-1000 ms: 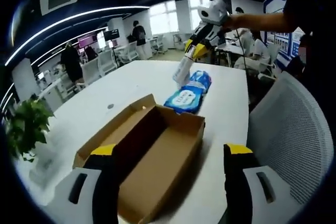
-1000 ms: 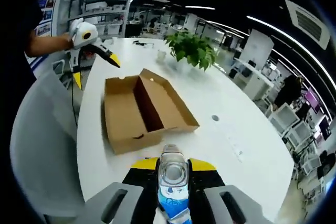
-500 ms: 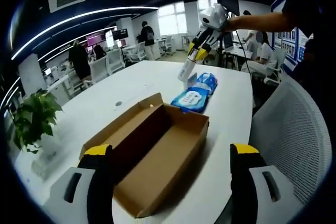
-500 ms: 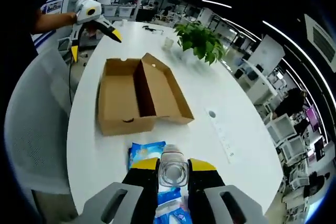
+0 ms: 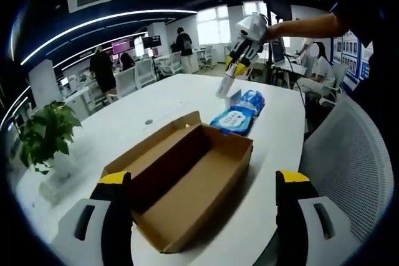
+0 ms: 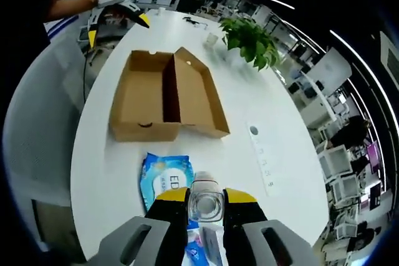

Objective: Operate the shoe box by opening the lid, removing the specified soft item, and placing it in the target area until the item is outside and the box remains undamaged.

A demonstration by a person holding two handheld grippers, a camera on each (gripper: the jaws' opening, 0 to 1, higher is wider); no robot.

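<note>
Ahead of the left gripper [image 5: 202, 185], whose jaws stand wide apart, the brown cardboard shoe box [image 5: 187, 175] sits open on the white table [image 5: 124, 123]. Beyond it, the blue soft wipes pack [image 5: 239, 111] lies on the table under the right gripper [image 6: 206, 199], whose jaws pinch a clear plastic piece [image 6: 205, 200].

In the right gripper view, the blue wipes pack [image 6: 163, 179] is partly covered at 6 o'clock by the right gripper [image 6: 206, 199], so its near end cannot be seen; the jaws stand close together and whether they pinch anything is unclear. The print on the pack is too blurred to read. In the left gripper view, the left gripper [image 5: 198, 185] has its jaw bases cut off at 6 o'clock, and the people at 12 o'clock are too small to make out
</note>
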